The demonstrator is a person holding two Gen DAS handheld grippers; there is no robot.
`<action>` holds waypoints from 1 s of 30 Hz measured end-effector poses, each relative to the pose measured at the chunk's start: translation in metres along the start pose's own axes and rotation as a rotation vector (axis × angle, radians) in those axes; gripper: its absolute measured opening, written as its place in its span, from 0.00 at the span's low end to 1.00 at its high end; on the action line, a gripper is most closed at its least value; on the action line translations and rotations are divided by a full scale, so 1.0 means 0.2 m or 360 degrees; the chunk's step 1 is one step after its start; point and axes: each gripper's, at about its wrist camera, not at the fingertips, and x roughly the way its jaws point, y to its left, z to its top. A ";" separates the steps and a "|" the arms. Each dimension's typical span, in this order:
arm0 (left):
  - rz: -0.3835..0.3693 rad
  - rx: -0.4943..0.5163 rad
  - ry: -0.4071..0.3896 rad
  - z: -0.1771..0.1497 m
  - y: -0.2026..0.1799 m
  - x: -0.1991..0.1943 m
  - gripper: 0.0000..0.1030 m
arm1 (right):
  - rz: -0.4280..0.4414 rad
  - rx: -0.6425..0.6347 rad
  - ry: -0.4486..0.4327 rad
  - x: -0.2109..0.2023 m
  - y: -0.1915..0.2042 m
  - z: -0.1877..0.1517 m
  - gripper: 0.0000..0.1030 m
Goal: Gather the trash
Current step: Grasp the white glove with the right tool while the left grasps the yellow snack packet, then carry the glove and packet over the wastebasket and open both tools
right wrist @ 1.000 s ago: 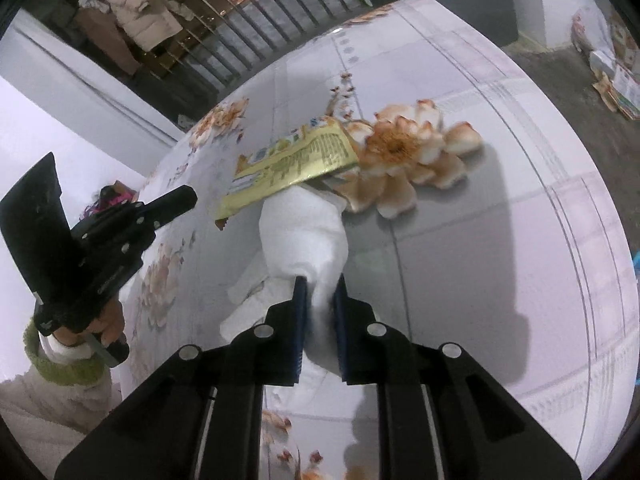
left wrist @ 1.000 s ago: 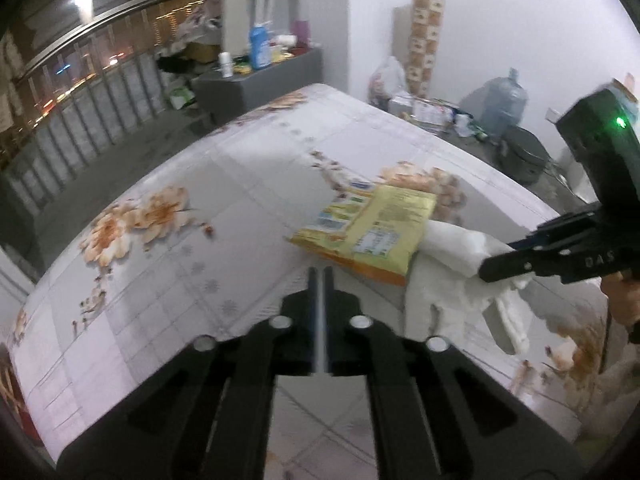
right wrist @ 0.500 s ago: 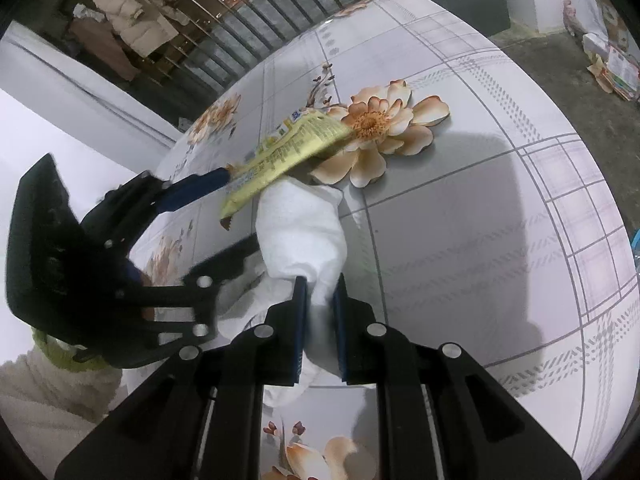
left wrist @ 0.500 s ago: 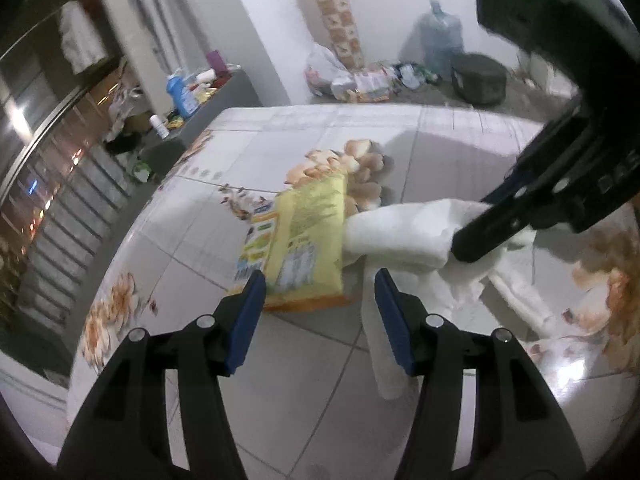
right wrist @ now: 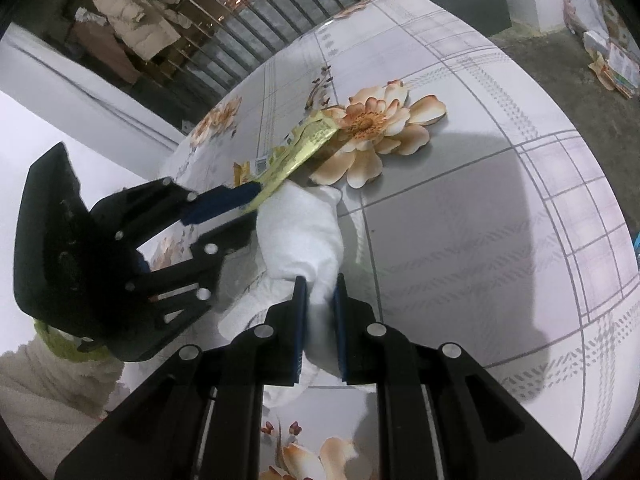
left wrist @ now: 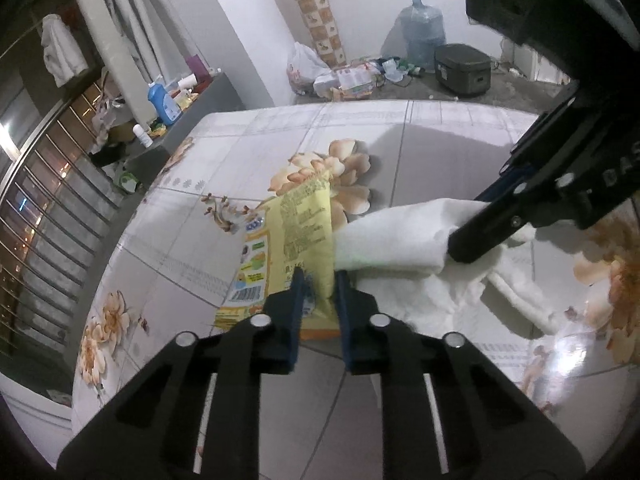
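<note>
Two claws busy: left claw (left wrist: 317,280) pinching yellow wrapper (left wrist: 298,240); right claw (right wrist: 319,286) clamped on white cloth (right wrist: 304,236), above bench (right wrist: 460,216).

The worktop (left wrist: 400,140) wears a pale grey-white cloth ruled with thin grey grid lines and printed with peach-and-cream flowers that have orange centres and small brown sprigs. Beside the largest flower (right wrist: 376,128) lies a yellow snack wrapper (left wrist: 298,240), its face covered in small dark print, with a blue logo, a green panel, a white barcode patch and an orange lower edge. Against the wrapper sits a plain white tissue wad (left wrist: 404,240). The left gripper (left wrist: 318,280) is matte black with dark blue pads and silver screws; the right gripper (right wrist: 318,284) shares those colours. Beyond the worktop, a blue detergent bottle (left wrist: 162,102) carries a white label.
</note>
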 end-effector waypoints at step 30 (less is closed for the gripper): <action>-0.0858 -0.0302 -0.0168 1.08 -0.64 0.00 0.03 | -0.0256 0.1104 -0.0995 -1.24 -1.02 -0.74 0.11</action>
